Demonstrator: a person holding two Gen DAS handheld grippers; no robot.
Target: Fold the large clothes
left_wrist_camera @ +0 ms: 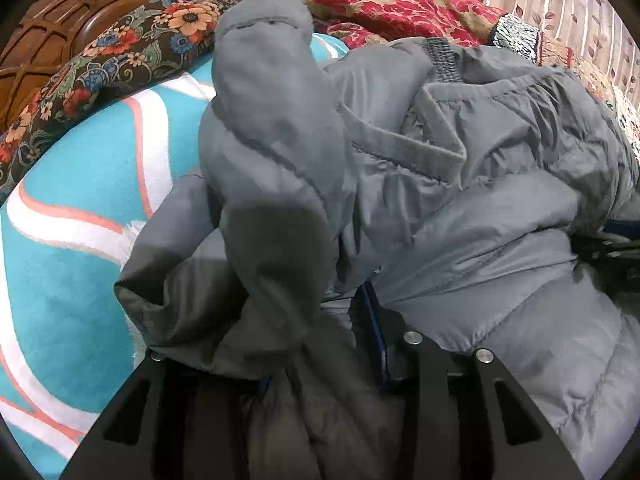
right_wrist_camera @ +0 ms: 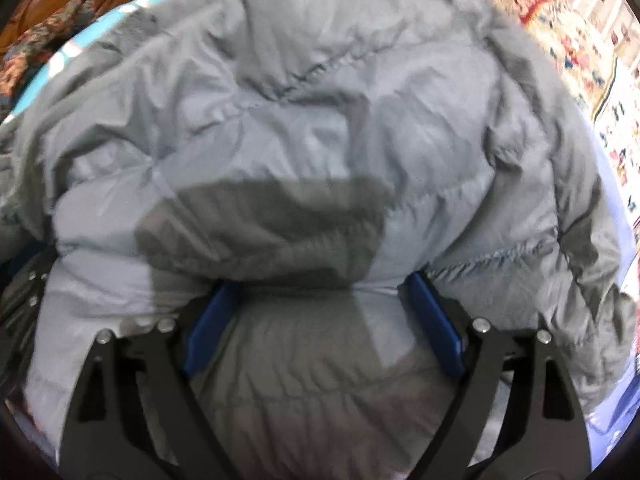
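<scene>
Left wrist view: we are seeing the grey puffer jacket [left_wrist_camera: 460, 200] filling everything from 12 to 5 o'clock, bunched up on the turquoise blanket [left_wrist_camera: 80, 220] with its white and coral stripes. Our left gripper [left_wrist_camera: 340, 320] is sitting at 6 o'clock with jacket fabric draped over it and bunched between its black arms. Only one blue pad [left_wrist_camera: 374, 320] is showing through the folds, so we cannot tell how its jaws are standing. A stitched flap of the jacket is sticking up toward 12 o'clock. A dark floral cloth [left_wrist_camera: 120, 56] is lying at 10 o'clock, touching the blanket's far edge, with the carved wooden headboard [left_wrist_camera: 60, 12] behind it at 11. A red patterned blanket [left_wrist_camera: 380, 0] is lying at 1 o'clock, behind the jacket, and a leaf-print curtain [left_wrist_camera: 560, 8] is hanging at 2.

Right wrist view is blurred. We are seeing the jacket [right_wrist_camera: 320, 100] covering nearly the whole frame. Our right gripper [right_wrist_camera: 324, 328] is at 6 o'clock, jaws spread wide, and a fat roll of padded jacket is filling the gap between the two blue pads [right_wrist_camera: 436, 328], pressing against both. A pale patterned cloth [right_wrist_camera: 600, 92] is showing at 2 to 3 o'clock beside the jacket.
</scene>
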